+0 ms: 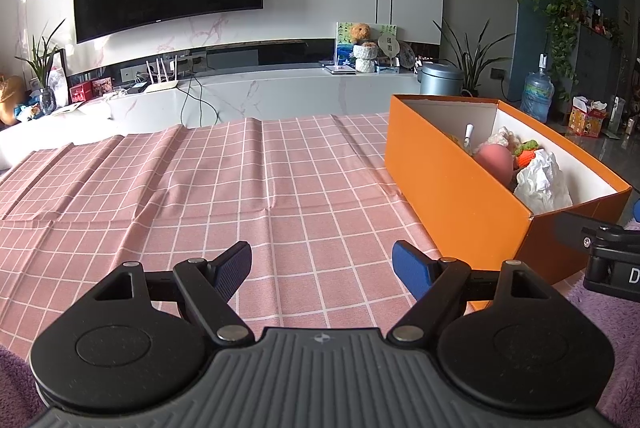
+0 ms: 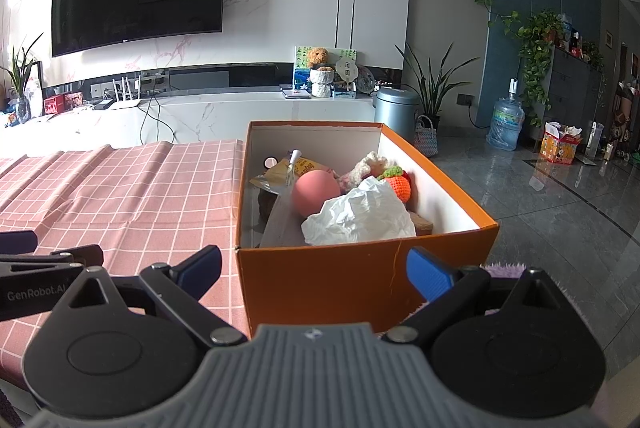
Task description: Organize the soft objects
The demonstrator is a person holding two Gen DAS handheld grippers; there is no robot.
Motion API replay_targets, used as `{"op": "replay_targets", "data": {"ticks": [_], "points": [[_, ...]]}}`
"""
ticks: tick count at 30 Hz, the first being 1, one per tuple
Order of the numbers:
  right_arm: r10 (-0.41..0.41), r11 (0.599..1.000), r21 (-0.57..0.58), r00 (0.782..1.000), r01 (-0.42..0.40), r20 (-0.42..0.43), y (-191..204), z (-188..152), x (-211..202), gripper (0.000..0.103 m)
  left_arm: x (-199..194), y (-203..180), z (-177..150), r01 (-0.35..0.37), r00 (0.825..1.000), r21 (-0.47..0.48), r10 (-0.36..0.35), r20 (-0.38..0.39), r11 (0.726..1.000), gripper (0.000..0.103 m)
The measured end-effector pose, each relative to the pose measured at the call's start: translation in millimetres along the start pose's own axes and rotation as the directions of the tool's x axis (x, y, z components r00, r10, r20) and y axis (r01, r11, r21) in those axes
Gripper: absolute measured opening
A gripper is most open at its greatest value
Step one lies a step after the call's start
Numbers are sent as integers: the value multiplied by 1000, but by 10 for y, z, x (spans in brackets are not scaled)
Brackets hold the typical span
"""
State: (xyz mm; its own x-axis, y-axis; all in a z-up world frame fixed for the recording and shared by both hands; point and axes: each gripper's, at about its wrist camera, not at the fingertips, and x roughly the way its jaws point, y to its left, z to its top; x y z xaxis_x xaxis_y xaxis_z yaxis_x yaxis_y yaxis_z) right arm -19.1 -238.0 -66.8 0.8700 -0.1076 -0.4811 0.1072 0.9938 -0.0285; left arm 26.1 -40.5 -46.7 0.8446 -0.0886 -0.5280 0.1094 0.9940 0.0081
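On my left, the left tool [image 1: 322, 270] hangs wide and empty over the pink checked cloth [image 1: 200, 196] on the counter; at ten, eleven and twelve o'clock from it I see only bare cloth, with no soft item waiting. At about two o'clock stands the orange box [image 1: 452, 188], and the soft things sit inside it: a pink ball [image 2: 315, 193], a crumpled white paper wad [image 2: 360, 218], a crocheted orange fruit [image 2: 396, 184] and a pale knitted piece [image 2: 370, 164] behind them. My right tool [image 2: 314, 270] is also spread wide and carries nothing, with the box's near wall straight ahead at twelve o'clock. At its four o'clock a strip of purple fluffy fabric [image 2: 504, 270] shows under the box; I cannot tell whether it counts as an item to stow. I judge the sorting nearly or wholly finished.
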Motion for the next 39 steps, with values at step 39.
{"op": "replay_targets", "data": {"ticks": [39], "points": [[0,1000,4,1000,0,2,0,4,-1,97,-13,45,31,-7,1000,1,7,-7,1000,94]]}}
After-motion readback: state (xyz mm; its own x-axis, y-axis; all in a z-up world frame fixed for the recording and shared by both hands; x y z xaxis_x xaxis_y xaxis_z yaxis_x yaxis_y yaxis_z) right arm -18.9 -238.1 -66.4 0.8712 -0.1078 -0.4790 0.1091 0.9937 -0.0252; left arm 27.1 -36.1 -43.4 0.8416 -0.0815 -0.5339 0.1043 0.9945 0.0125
